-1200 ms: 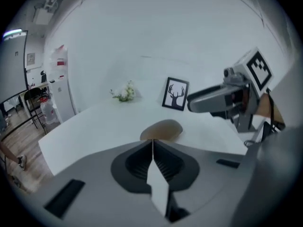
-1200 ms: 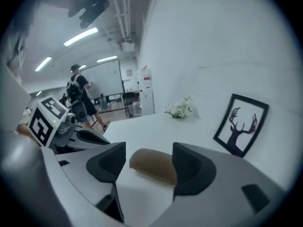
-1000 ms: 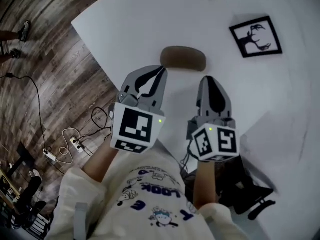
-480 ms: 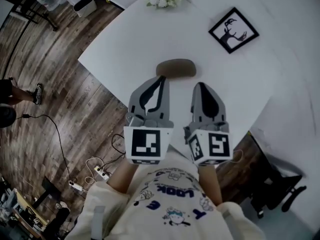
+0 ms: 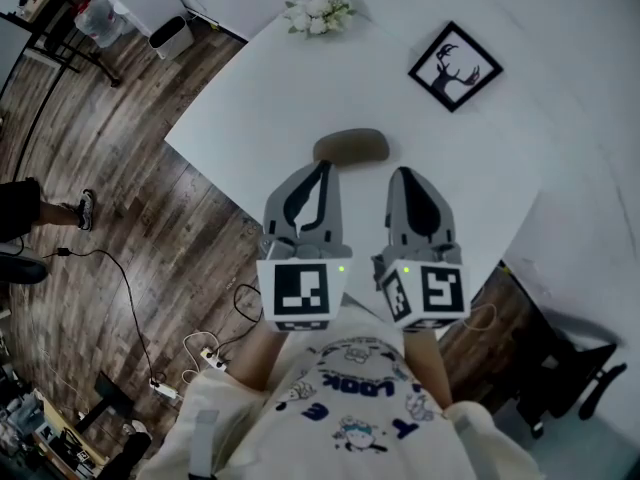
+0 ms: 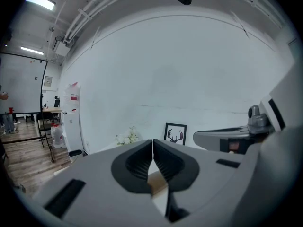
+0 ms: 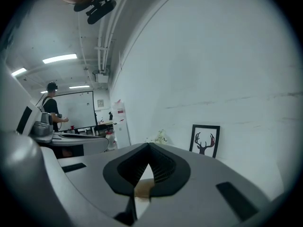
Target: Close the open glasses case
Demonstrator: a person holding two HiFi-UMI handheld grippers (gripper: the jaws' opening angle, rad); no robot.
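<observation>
1. The left gripper [image 5: 322, 166] and right gripper [image 5: 406, 172] have risen away from the glasses case [image 5: 350, 146], jaws pressed together on nothing
2. The case lies on the table [image 5: 300, 78] just ahead, apparently shut; closing looks done

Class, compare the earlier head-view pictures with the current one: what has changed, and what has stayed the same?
The left gripper and right gripper have lifted slightly and drawn closer together, jaws shut, empty. Nothing was gripped or released. The brown glasses case stays closed on the white table; the deer picture is unmoved.
</observation>
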